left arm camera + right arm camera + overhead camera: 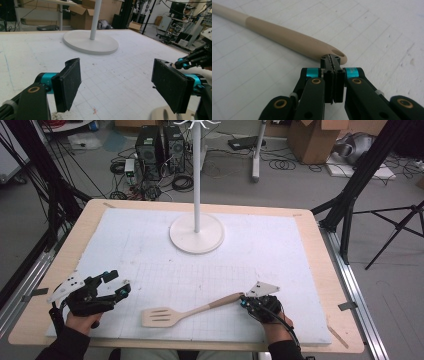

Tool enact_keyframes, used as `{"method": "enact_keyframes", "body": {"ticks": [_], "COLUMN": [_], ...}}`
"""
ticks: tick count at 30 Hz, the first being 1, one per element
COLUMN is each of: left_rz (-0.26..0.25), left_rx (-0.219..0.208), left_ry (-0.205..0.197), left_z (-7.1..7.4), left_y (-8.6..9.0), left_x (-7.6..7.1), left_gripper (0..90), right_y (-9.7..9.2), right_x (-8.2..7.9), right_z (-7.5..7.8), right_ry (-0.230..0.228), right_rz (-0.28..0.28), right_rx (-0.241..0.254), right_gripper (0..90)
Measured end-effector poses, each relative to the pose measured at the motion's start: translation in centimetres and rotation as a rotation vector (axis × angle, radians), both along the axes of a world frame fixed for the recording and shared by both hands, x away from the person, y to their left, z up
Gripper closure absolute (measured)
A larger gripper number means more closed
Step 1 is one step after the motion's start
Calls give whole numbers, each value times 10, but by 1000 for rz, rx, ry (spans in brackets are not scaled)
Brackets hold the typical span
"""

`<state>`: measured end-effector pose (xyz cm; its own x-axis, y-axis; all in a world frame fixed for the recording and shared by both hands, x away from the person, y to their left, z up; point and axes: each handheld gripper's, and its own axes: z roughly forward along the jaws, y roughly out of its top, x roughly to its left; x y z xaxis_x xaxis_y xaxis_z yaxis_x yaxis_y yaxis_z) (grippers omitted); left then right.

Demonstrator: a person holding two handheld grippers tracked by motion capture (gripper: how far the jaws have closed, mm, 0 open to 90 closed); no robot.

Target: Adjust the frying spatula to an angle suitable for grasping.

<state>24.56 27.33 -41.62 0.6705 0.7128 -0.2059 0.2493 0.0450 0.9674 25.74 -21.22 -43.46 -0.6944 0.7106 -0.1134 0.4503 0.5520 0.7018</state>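
Now | spatula (172, 314): 1 | stand (196, 234): 1 | left tool (116, 282) released | right tool (243, 302) clenched, touching handle end

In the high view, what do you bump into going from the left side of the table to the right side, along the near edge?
left gripper → slotted head of the wooden spatula → spatula handle → right gripper

Left hand-held gripper (114, 282): held low at the near left, jaws spread wide with nothing between them, pads (70, 82) facing each other. Right hand-held gripper (243, 301): held low at the near right, jaws pressed fully together, pointing left.
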Motion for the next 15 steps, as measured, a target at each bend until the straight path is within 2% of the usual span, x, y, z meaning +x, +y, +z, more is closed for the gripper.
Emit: {"method": "enact_keyframes", "body": {"ticks": [4, 11, 13, 15], "left_rz": [-6, -15, -17, -19], "left_rx": [0, 6, 9, 12], "left_ry": [2, 4, 3, 0], "left_z": [0, 0, 1, 1], "left_y": [-2, -5, -5, -4], "left_x": [0, 0, 0, 0], "left_gripper": [246, 250, 254, 255], "right_y": [7, 17, 19, 22], "right_x": [10, 25, 29, 29], "right_z": [0, 1, 1, -2], "right_ry": [-39, -81, -74, -47], "right_rz": [7, -13, -12, 7], "right_rx": [-32, -32, -34, -48], "right_gripper": [900, 899, 897, 895]}}
